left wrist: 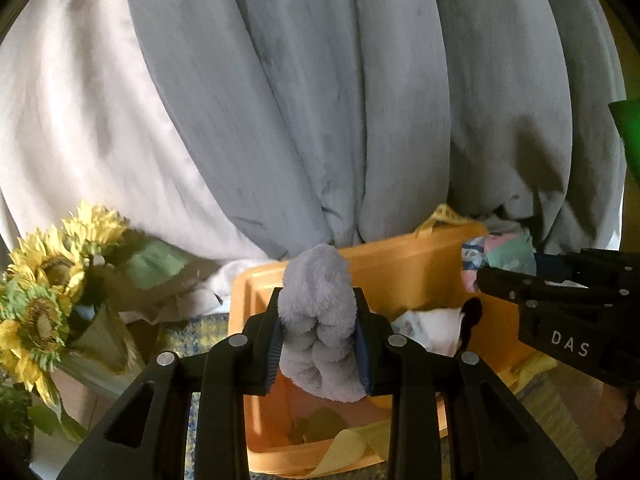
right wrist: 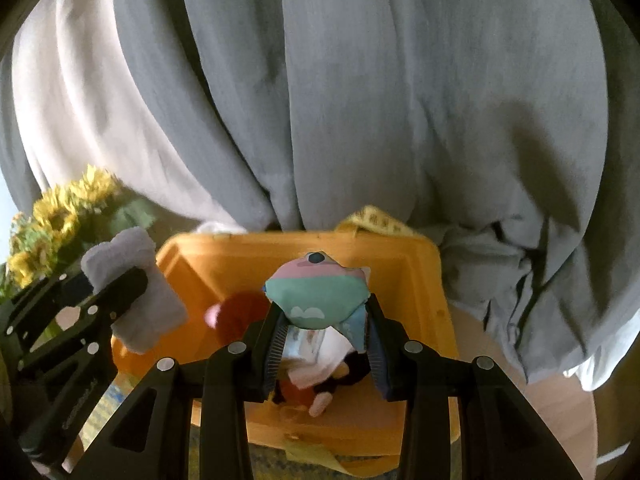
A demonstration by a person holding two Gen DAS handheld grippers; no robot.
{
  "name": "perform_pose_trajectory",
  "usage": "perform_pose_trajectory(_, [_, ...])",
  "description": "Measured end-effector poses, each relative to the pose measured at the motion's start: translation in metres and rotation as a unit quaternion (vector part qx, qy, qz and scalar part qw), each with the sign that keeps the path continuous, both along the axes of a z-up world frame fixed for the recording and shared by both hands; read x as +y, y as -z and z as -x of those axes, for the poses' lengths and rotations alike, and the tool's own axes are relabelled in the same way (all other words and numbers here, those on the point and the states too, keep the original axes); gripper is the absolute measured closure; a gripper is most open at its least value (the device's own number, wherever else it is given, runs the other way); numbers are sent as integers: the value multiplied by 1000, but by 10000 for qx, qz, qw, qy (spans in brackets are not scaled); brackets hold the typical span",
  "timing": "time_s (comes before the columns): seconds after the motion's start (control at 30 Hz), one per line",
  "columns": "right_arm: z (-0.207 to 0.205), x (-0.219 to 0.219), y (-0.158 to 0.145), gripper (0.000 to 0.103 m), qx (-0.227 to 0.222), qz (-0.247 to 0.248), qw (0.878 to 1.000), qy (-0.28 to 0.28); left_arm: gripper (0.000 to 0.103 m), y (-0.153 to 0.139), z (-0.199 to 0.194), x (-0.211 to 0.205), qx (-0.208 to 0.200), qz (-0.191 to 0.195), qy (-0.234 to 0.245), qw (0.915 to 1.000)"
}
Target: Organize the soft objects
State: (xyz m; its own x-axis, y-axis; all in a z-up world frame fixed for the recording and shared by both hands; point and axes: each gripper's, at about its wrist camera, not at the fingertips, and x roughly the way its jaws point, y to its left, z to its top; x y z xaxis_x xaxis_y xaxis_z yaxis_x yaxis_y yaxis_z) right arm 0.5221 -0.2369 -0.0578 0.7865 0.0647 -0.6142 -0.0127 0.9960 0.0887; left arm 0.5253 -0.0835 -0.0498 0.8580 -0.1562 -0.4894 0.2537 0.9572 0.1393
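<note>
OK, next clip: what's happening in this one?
A person is sorting soft things with two handheld grippers over an orange bin. The left gripper is clamped on a fluffy grey cloth, and the right gripper is clamped on a pastel fabric toy. Both are held above the bin, which already holds a few items. Grey curtains hang behind, sunflowers to the left.

We see the bin (right wrist: pixel 400 264) before the curtain (right wrist: pixel 360 100), flowers (left wrist: pixel 44 280) to its left, the towel (left wrist: pixel 320 320) and pouch (right wrist: pixel 318 292) held above it.
</note>
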Motion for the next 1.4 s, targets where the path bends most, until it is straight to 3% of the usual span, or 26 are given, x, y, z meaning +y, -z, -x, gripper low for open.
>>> perform_pose_trajectory(0.23, [-6,0,27,65,549,-83,9984,-115,71,20,-8,-5,286,-201,32,9994])
perform_pose_trajectory(0.33, [-9,-2,35,63,734,-132,9972,-89,58,24,-11,-5,380,-215,31,9990])
perform_pose_trajectory(0.4, [-10,-4,38,57,797,-126,9967,-59,44,25,-11,-5,384,-218,14,9990])
perform_pose_trajectory(0.47, [-11,-5,38,41,798,-83,9968,8,40,23,-9,-3,356,-209,-18,9991])
perform_pose_trajectory(0.63, [-6,-7,31,37,713,15,9973,191,29,11,3,1,245,-169,-169,9994])
perform_pose_trajectory(0.7, [1,-9,25,36,634,30,9976,288,15,3,14,5,118,-138,-272,9995])
perform_pose_trajectory(0.77, [12,-8,19,26,513,105,9979,385,13,-4,24,8,-4,-135,-348,9993])
perform_pose_trajectory(0.87, [28,-6,8,24,328,154,9982,468,2,-14,46,13,-216,-203,-556,9980])
perform_pose_trajectory(0.97, [50,0,-2,16,105,173,9984,521,0,-23,69,20,-425,-224,-653,9967])
perform_pose_trajectory(1.2, [109,21,-20,10,-376,226,9968,674,0,-37,131,45,-909,-363,-803,9920])
perform_pose_trajectory(1.4, [164,44,-30,9,-680,222,9936,879,0,-42,176,69,-934,-139,-503,9943])
